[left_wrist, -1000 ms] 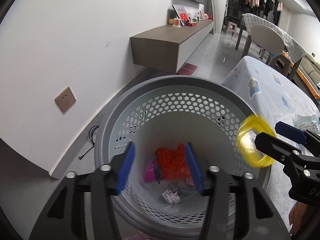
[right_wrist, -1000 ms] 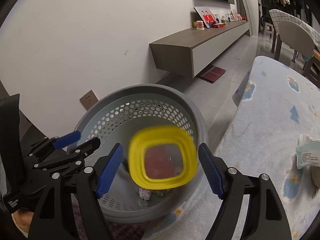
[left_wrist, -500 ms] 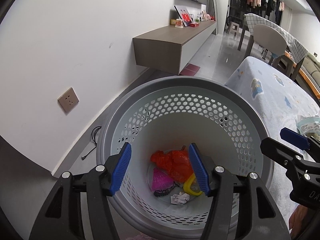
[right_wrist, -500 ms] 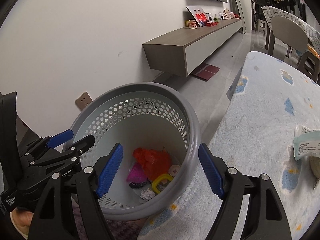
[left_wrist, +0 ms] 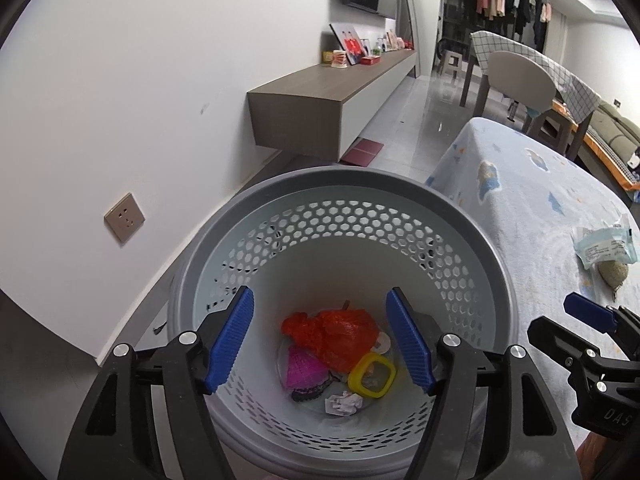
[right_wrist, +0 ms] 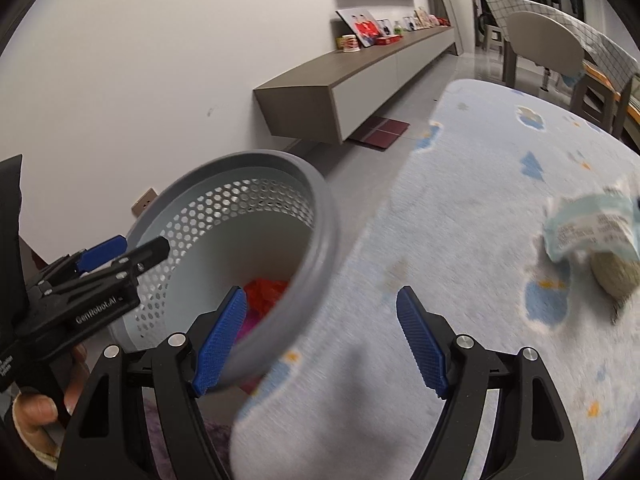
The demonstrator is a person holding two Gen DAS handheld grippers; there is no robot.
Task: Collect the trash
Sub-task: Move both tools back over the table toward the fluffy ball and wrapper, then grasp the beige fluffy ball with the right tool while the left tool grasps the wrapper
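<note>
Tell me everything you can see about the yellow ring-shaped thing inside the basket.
The yellow ring looks like glossy plastic: a thick rounded-square rim around a clear or open middle, which I cannot tell apart. It lies tilted at the bottom of the grey perforated basket, leaning against the red plastic bag, with crumpled white paper just in front of it. No gripper touches it. The right wrist view does not show it.

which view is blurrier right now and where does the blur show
Right wrist view is blurrier: the wrapper, the lump under it and the blue cloth are smeared, and the basket rim is soft. Left wrist view is sharp: basket holes, yellow ring and red bag are crisp. Both bend straight lines at the edges, fisheye style.
</note>
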